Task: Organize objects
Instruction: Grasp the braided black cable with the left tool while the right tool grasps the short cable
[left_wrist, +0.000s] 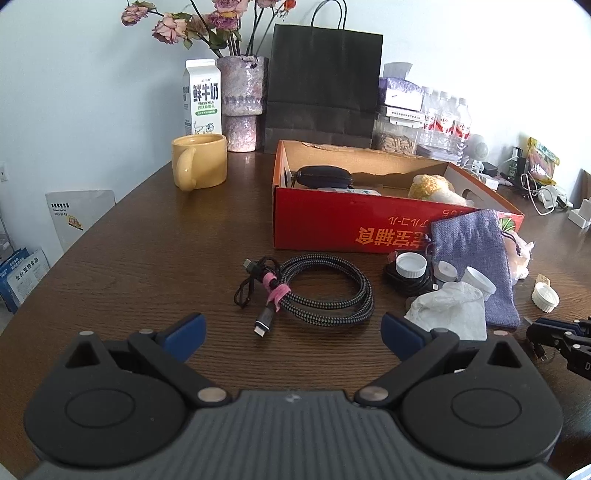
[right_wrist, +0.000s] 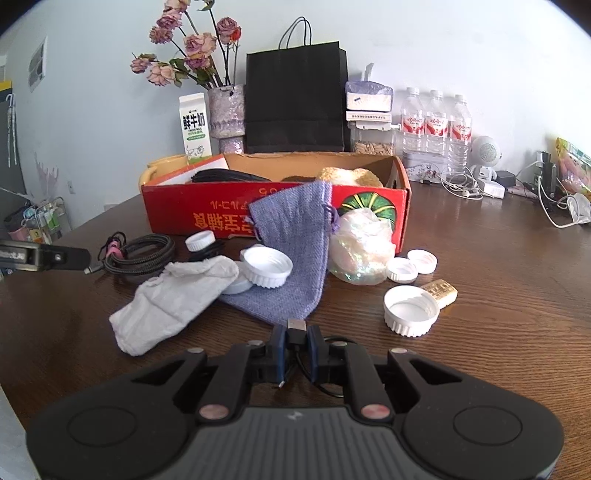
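Note:
My left gripper (left_wrist: 293, 334) is open and empty, just in front of a coiled braided cable (left_wrist: 314, 288) with a pink tie. My right gripper (right_wrist: 296, 345) is shut on a small black USB cable (right_wrist: 296, 326), low over the table near a purple cloth pouch (right_wrist: 291, 254). A red cardboard box (left_wrist: 369, 221) behind holds a black case (left_wrist: 323, 175) and a yellow plush (left_wrist: 430, 186). White lids (right_wrist: 410, 310), a white cloth (right_wrist: 173, 299) and an iridescent bag (right_wrist: 362, 247) lie in front of the box (right_wrist: 207, 214). The right gripper shows at the edge of the left view (left_wrist: 554, 338).
A yellow mug (left_wrist: 199, 160), milk carton (left_wrist: 202, 98), vase of dried roses (left_wrist: 242, 103) and black paper bag (left_wrist: 323, 85) stand at the back. Water bottles (right_wrist: 436, 122), a small speaker (right_wrist: 485, 149) and chargers lie at the back right. A gold bar-shaped object (right_wrist: 441, 291) lies by the lids.

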